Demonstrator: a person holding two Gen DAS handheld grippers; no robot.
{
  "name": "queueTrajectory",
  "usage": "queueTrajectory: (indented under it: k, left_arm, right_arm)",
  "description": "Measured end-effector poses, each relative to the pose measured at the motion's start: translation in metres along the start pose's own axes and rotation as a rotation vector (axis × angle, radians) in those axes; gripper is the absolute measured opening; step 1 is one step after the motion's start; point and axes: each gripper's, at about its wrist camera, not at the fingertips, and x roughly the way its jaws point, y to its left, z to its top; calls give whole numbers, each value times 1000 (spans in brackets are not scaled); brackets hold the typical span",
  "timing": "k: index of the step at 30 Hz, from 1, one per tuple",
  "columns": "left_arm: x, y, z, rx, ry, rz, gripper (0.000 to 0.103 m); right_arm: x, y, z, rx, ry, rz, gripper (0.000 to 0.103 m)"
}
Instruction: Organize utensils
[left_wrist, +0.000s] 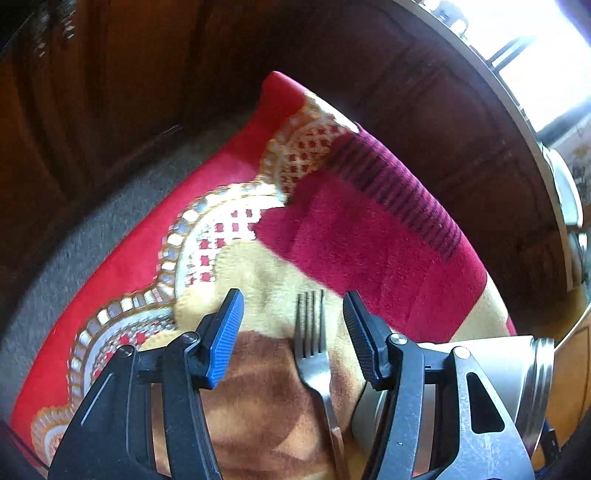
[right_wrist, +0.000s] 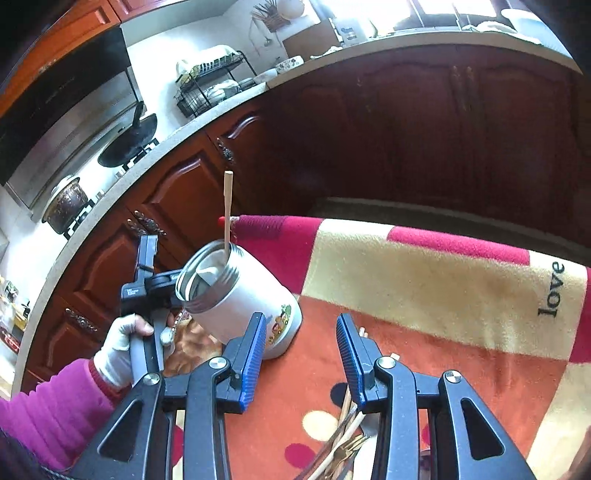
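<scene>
In the left wrist view my left gripper (left_wrist: 291, 314) is open, its jaws on either side of a steel fork (left_wrist: 312, 354) that lies on the blanket with tines pointing away. The white steel-rimmed jar (left_wrist: 480, 384) lies just right of it. In the right wrist view my right gripper (right_wrist: 301, 339) is open and empty above the blanket. The same jar (right_wrist: 236, 299) stands tilted ahead on the left, with one wooden chopstick (right_wrist: 226, 210) sticking out of it. A pile of chopsticks and forks (right_wrist: 347, 439) lies below the right gripper.
A red, cream and orange patterned blanket (right_wrist: 424, 295) covers the surface. Dark wooden cabinets (right_wrist: 406, 129) and a curved countertop (right_wrist: 155, 147) with a stove, pots and a dish rack stand behind. A gloved hand (right_wrist: 122, 350) holds the left gripper's handle beside the jar.
</scene>
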Motion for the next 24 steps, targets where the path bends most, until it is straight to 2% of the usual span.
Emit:
queueTrajectory:
  k: [2,4,9,10,17,19,22,24]
  left_arm:
    - [4,-6,0,25,5,8,27]
    - [10,-9,0,46,14,8,16]
    - [6,-19,-5,100,7,14,13]
    - [0,-19,-5,101,2,6,1]
    - [-53,-9,-16,92,-41,-46,0]
    - [-67,-3,-19,94,-49,-58,0]
    - [-87,-7,-33,119,-55,-85,0]
    - [-93,-9,-42,134,-45,-103,0]
  right_arm:
    - [2,0,0,1,4,4,37]
    - [4,2,1,7,6,11,37]
    - [8,15,2,-12,12,34,37]
    - [9,19,1,-22,17,41,37]
    - [8,32,-2,-68,19,49,37]
    - [5,30,-2,-62,20,20,37]
    - [4,16,-4,-40,65,-32,37]
    - [8,6,-6,-50,108,-70,28]
